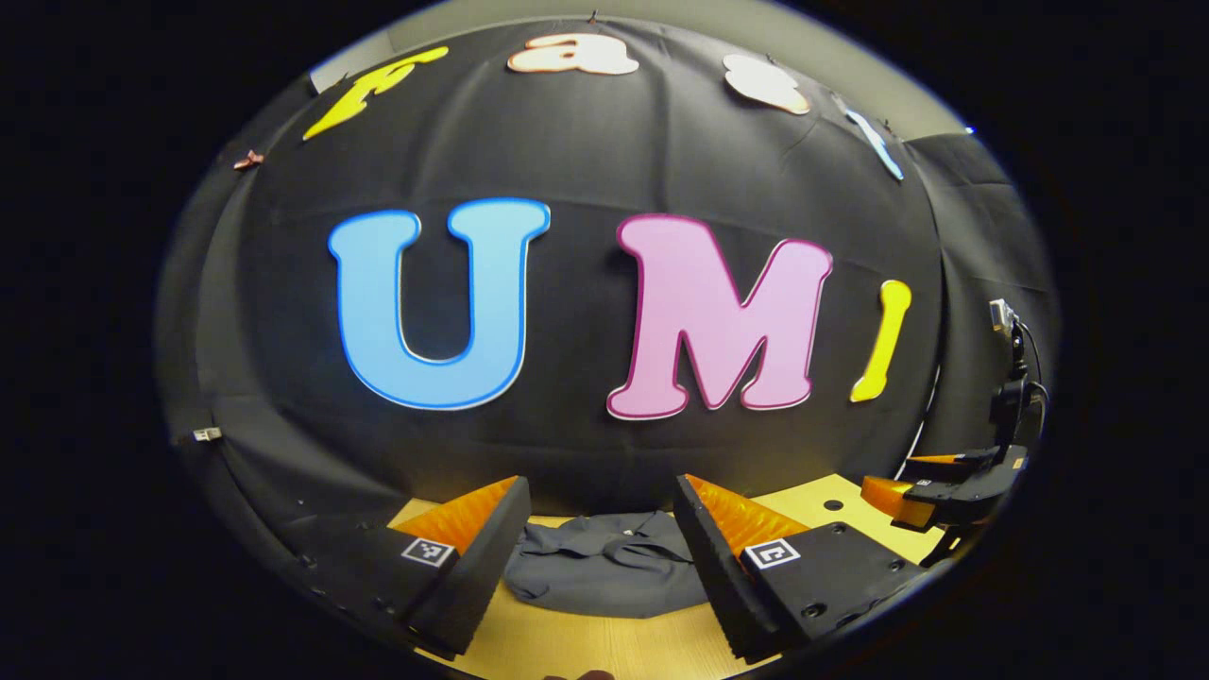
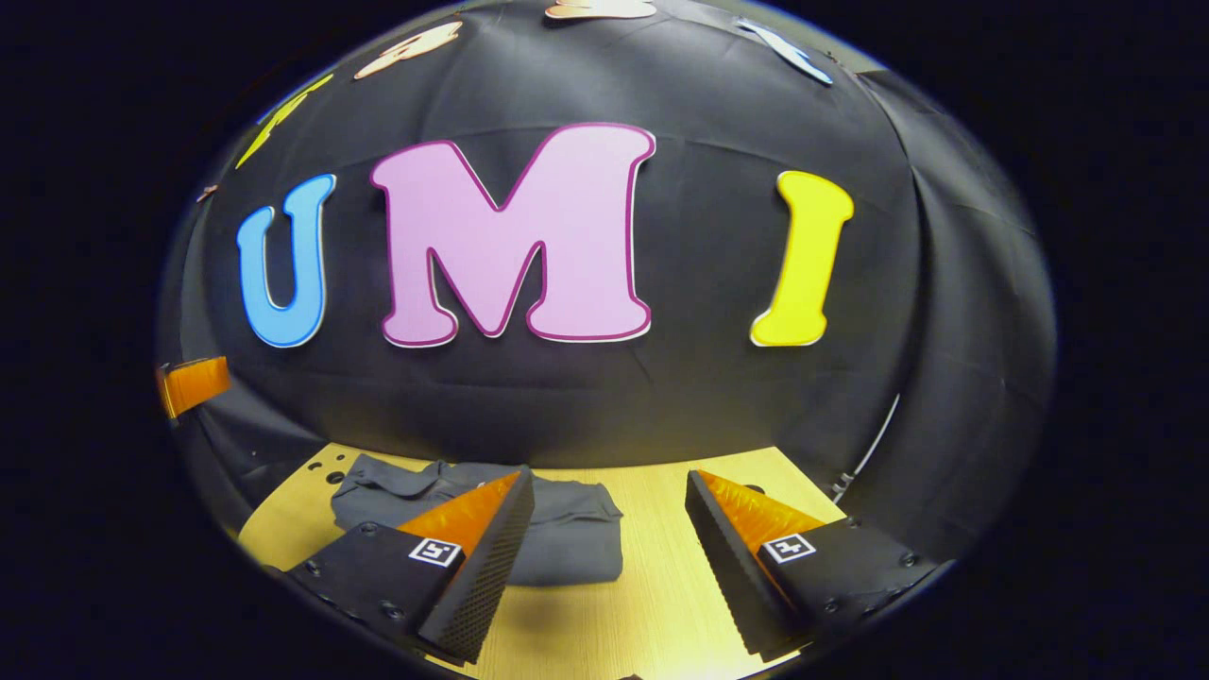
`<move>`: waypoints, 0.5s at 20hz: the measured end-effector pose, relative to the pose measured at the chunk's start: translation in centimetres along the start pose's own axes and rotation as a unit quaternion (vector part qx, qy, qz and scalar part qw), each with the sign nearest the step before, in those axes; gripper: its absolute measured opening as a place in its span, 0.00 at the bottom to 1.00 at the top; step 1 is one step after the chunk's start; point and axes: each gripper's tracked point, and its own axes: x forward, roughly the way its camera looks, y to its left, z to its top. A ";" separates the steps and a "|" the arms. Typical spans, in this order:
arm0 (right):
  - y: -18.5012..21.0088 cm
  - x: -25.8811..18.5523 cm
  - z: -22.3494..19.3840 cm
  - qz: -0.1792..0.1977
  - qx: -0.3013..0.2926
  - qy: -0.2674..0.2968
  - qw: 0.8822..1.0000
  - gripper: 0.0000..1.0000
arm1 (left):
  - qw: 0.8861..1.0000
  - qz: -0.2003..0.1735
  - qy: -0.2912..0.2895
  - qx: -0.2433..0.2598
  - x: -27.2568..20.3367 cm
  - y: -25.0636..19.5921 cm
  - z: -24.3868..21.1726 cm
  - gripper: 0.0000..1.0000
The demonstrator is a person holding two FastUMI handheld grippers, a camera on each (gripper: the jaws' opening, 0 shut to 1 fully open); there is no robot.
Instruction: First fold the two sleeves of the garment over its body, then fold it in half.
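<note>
A dark grey garment [image 1: 604,567] lies folded into a compact bundle on the wooden table [image 1: 586,647], collar toward the booth wall. In the left gripper view my left gripper [image 1: 601,505] hovers above and in front of it, open, nothing between its fingers. The right gripper [image 1: 930,496] appears at the far right of that view, above the table edge. In the right gripper view the garment [image 2: 567,538] sits left of centre, partly behind the left finger. My right gripper [image 2: 610,496] is open and empty, raised off the table [image 2: 661,586], to the right of the garment.
The black cloth wall stands close behind the table. Small round holes [image 1: 832,505] mark the tabletop near its far edge. A stand with a cable [image 1: 1009,378] rises at the right. Bare wood lies right of the garment.
</note>
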 end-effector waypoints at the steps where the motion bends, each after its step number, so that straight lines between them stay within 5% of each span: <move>1: -0.1 -1.8 0.0 0.000 0.001 -0.002 1.000 0.99 | 1.000 -0.001 -0.002 0.002 -1.8 -0.1 0.0 0.95; 10: 1.1 -15.7 -3.6 0.025 0.027 0.014 0.999 0.99 | 0.997 -0.003 0.040 -0.072 -15.4 0.9 -6.0 0.96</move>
